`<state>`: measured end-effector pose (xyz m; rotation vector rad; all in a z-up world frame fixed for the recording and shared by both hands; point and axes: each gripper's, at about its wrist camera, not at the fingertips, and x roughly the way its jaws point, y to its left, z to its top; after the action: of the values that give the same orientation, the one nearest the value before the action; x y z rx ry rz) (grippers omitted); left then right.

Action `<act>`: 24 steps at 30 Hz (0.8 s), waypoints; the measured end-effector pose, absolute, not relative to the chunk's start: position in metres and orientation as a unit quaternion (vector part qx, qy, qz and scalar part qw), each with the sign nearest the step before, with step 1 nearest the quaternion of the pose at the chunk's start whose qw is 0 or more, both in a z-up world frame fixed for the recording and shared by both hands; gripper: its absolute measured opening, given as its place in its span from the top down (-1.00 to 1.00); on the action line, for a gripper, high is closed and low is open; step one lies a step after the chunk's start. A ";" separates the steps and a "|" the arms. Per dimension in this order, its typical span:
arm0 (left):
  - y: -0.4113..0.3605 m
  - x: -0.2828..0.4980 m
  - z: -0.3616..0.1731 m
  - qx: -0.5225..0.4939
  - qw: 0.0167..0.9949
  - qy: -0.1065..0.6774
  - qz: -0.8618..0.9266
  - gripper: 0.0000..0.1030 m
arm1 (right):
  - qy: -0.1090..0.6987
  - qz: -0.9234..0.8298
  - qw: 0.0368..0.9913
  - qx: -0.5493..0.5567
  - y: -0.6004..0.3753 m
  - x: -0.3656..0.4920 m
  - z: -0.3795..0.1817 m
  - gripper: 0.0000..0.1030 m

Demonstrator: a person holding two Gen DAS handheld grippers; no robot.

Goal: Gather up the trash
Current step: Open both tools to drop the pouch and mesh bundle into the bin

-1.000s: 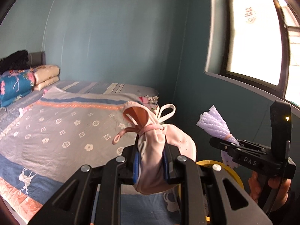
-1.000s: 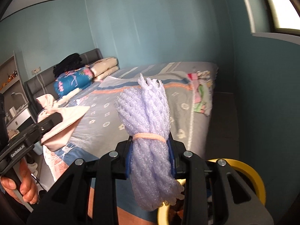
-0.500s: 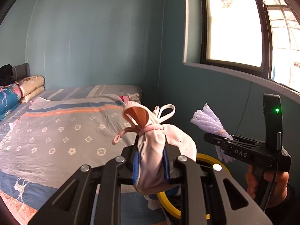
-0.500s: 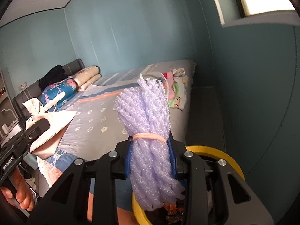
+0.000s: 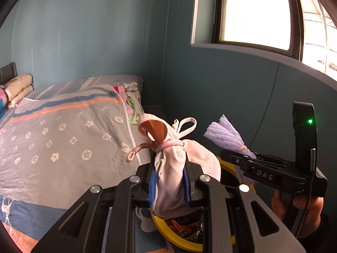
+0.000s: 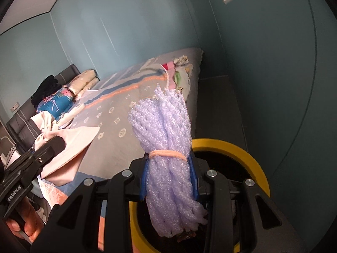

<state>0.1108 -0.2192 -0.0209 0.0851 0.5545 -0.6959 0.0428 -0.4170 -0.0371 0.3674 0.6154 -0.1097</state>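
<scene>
left gripper (image 5: 169,184): blue pads closed on a pink cloth bundle (image 5: 170,168), which stands up between the fingers. bundle is cinched near its top by a pink band; loose loops and a peach flap stick out above the band. its lower end hangs over the near rim of the yellow-rimmed bin (image 5: 181,243). orange and dark wrappers show inside the bin.

right gripper (image 6: 169,181): blue pads closed on a lavender foam-net bundle (image 6: 166,147), held upright. a peach elastic band (image 6: 167,154) wraps it just above the pads. the bundle's lower end hangs over the bin's open mouth; the yellow rim (image 6: 248,158) curves behind and to the right of the fingers.

in the left wrist view the right gripper (image 5: 245,161) sits to the right of the pink bundle, green light on its body, with a hand (image 5: 294,206) wrapped around its handle. in the right wrist view the left gripper (image 6: 52,145) enters from the left edge with the pink cloth, a hand (image 6: 23,221) below it.

bin stands on the floor at the foot corner of the bed (image 5: 63,143), near the teal wall under the window (image 5: 254,12). patterned grey bedspread covers the bed; pillows (image 6: 84,83) are at the far end.
</scene>
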 end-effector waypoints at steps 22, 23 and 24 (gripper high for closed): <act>-0.240 0.157 -0.094 0.009 0.863 0.384 -0.328 -0.22 | 0.343 -0.086 0.907 0.231 -0.449 0.063 -0.093 -0.09; -0.237 0.158 -0.093 0.005 0.864 0.382 -0.327 -0.23 | 0.341 -0.086 0.907 0.232 -0.452 0.059 -0.096 -0.12; -0.235 0.159 -0.092 0.002 0.865 0.382 -0.325 -0.23 | 0.339 -0.089 0.907 0.234 -0.453 0.059 -0.096 -0.15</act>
<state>0.1588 -0.2346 -0.0917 0.0040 0.8003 -0.6808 0.0588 -0.4525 -0.0962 0.4822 0.7005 -0.1834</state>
